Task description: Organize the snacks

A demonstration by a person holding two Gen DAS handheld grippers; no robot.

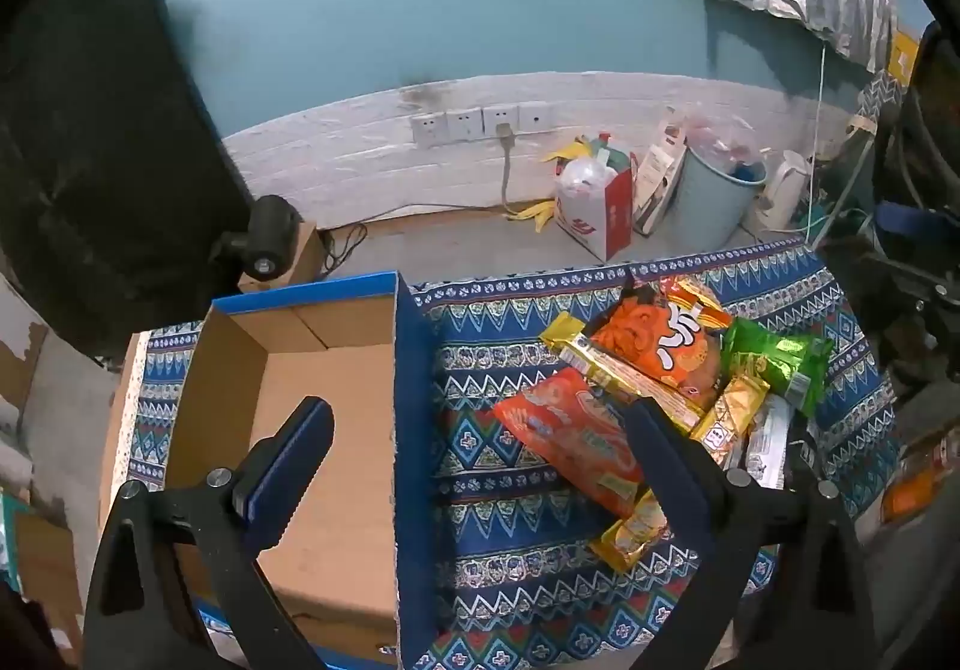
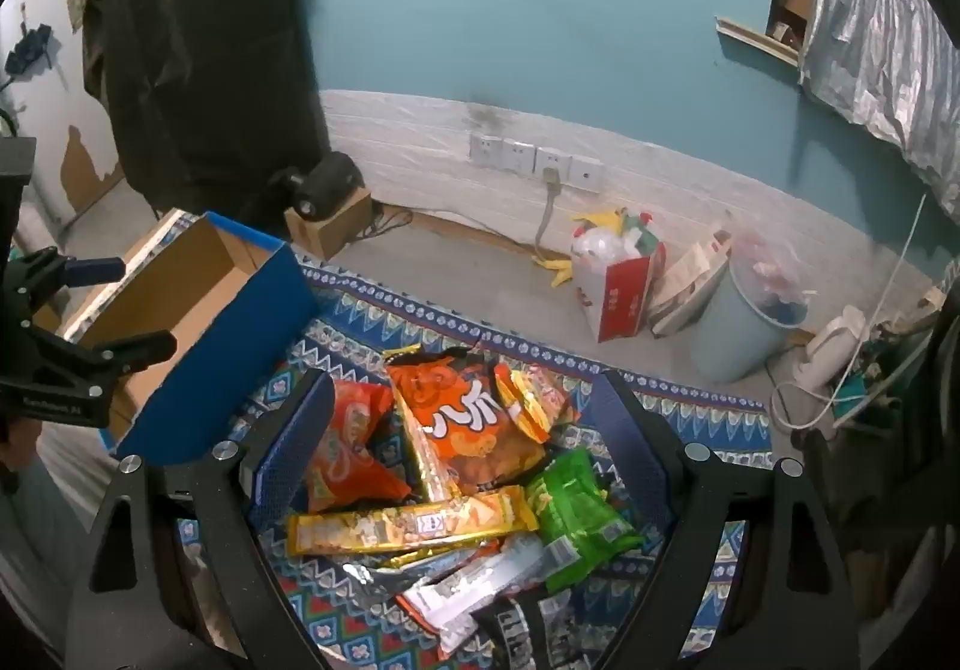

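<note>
Now | left gripper point(image 1: 480, 430) wide open, holding nothing, over box point(image 1: 414, 370) wall | right gripper point(image 2: 465, 418) wide open, empty, above snack pile point(image 2: 456, 466) beside box

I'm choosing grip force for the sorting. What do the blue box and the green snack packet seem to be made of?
Blue box: looks like cardboard, with a plain brown matt inside, visible folded flaps and a blue printed outside. Green snack packet: probably thin plastic or foil film, since it is glossy, crinkled and catches highlights. Whether the film is metallised cannot be told.
</note>
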